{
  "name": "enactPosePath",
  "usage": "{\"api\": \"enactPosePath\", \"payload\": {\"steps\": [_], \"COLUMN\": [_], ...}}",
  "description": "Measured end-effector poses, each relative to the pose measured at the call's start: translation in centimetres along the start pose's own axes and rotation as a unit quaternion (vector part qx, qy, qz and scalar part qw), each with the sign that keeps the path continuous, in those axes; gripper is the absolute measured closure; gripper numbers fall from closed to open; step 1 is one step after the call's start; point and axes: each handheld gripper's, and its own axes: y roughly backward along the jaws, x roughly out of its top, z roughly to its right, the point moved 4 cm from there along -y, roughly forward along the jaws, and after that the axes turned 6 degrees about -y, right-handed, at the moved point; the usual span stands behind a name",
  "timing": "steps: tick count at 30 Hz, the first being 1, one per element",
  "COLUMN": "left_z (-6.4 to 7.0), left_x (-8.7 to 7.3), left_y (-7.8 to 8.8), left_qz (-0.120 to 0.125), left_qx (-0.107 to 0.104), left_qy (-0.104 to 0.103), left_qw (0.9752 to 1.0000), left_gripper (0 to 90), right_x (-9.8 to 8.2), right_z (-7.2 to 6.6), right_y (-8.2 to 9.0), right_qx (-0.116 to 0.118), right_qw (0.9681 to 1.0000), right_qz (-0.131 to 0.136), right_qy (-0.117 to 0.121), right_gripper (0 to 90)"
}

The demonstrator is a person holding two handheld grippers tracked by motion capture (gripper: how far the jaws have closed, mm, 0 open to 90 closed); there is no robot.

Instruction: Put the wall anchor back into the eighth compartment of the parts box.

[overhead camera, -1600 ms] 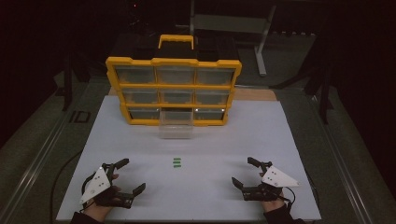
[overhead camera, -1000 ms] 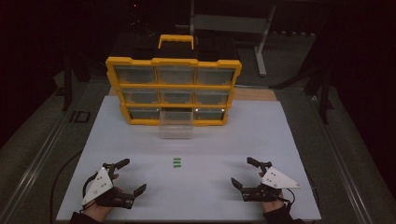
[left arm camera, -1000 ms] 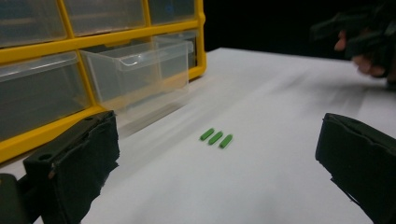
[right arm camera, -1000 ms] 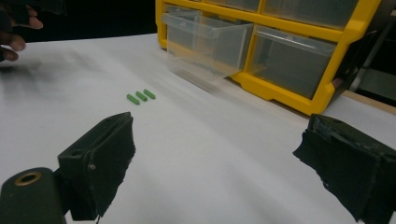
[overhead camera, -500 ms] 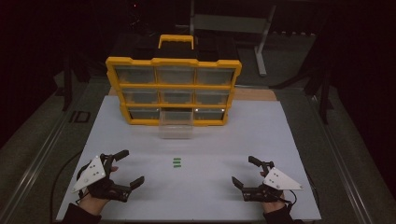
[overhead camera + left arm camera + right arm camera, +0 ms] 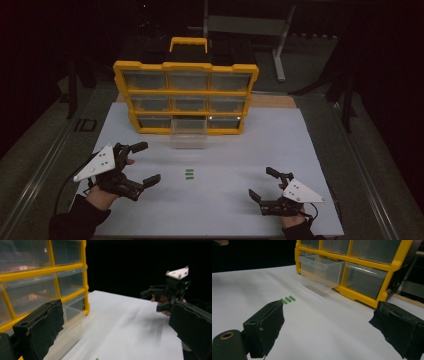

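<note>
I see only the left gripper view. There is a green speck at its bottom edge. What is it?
Observer: Three small green pieces, lying side by side on the white table.
Operator: Which drawer is pulled out?
Observer: The middle drawer of the bottom row. It is clear and looks empty.
Operator: Which claw is nearer to the pieces?
Observer: The left claw, which is open and holds nothing.
</note>
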Motion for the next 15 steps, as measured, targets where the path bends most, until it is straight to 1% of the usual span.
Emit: {"api": "enactPosePath", "payload": {"steps": [1, 4, 9, 12, 15], "left_z": [-0.1, -0.3, -0.6, -0.7, -0.7], "left_x": [0.2, 0.7, 1.3, 1.4, 1.2], "left_y": [-0.3, -1.0, -2.4, -3.3, -4.4], "left_qz": [-0.002, -0.007, -0.015, -0.016, -0.021], "left_qx": [-0.007, -0.016, -0.038, -0.058, -0.068], "left_qy": [-0.002, -0.014, -0.024, -0.020, -0.017], "left_qw": [1.0000, 0.9997, 0.9989, 0.9980, 0.9973], "left_gripper": [0.0, 0.0, 0.0, 0.0, 0.0], "right_x": [0.0, 0.0, -0.1, -0.1, -0.1], "right_z": [0.0, 0.0, -0.1, -0.1, -0.1], "right_y": [0.0, 0.0, -0.1, -0.1, -0.1], "right_qx": [0.002, 0.002, 0.001, 0.002, 0.004], "right_qw": [1.0000, 1.0000, 1.0000, 1.0000, 1.0000], "right_qz": [0.001, 0.000, -0.002, -0.004, -0.003], "right_qy": [0.000, 0.002, 0.003, 0.003, 0.004], "right_gripper": [9.1, 9.2, 9.1, 9.1, 9.2]}}
